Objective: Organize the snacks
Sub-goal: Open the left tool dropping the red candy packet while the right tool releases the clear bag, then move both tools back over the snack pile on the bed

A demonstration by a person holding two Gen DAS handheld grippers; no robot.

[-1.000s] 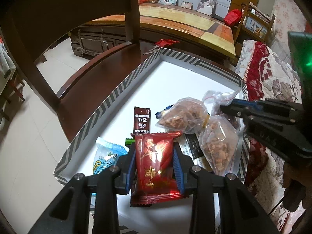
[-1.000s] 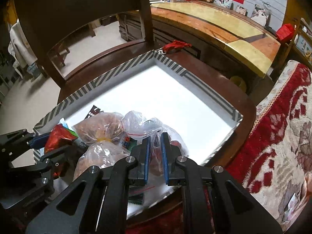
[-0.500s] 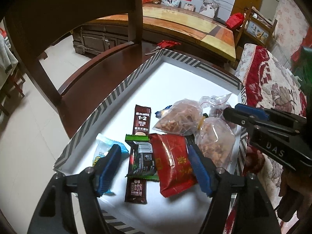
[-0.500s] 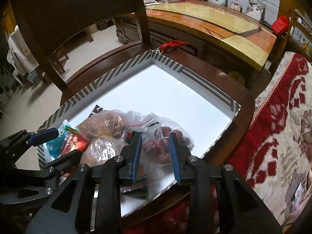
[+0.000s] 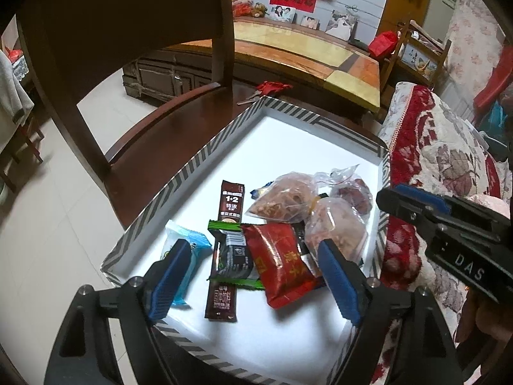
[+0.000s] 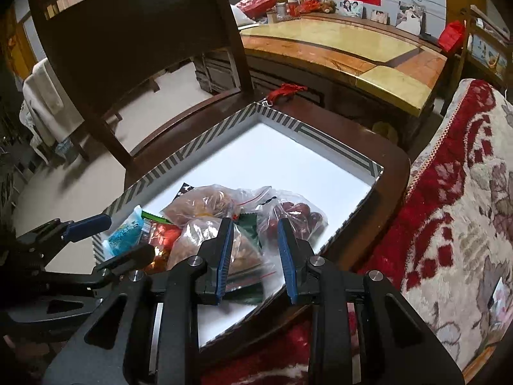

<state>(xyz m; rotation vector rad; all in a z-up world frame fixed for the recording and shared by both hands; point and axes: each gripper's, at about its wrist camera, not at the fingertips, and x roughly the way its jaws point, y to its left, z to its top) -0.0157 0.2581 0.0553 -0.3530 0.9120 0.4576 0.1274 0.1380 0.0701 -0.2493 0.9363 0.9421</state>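
"1+2" on brown sachet (image 5: 231,203); "DAS" on right gripper (image 5: 397,199).

- Warm, dim indoor light fills both views; the white floor of the striped-rim cardboard box (image 5: 288,134) is the brightest surface.
- Glare streaks the polished yellow-and-orange tabletop (image 6: 368,45) and the glossy red foil snack packet (image 5: 282,256).
- Soft shadows lie under the packets at the box's near edge.
- Fisheye bending curves the dark wooden chair back (image 5: 128,16); black vignette fills the corners.
- Clear snack bags (image 6: 205,237) near the lens look slightly smeared.
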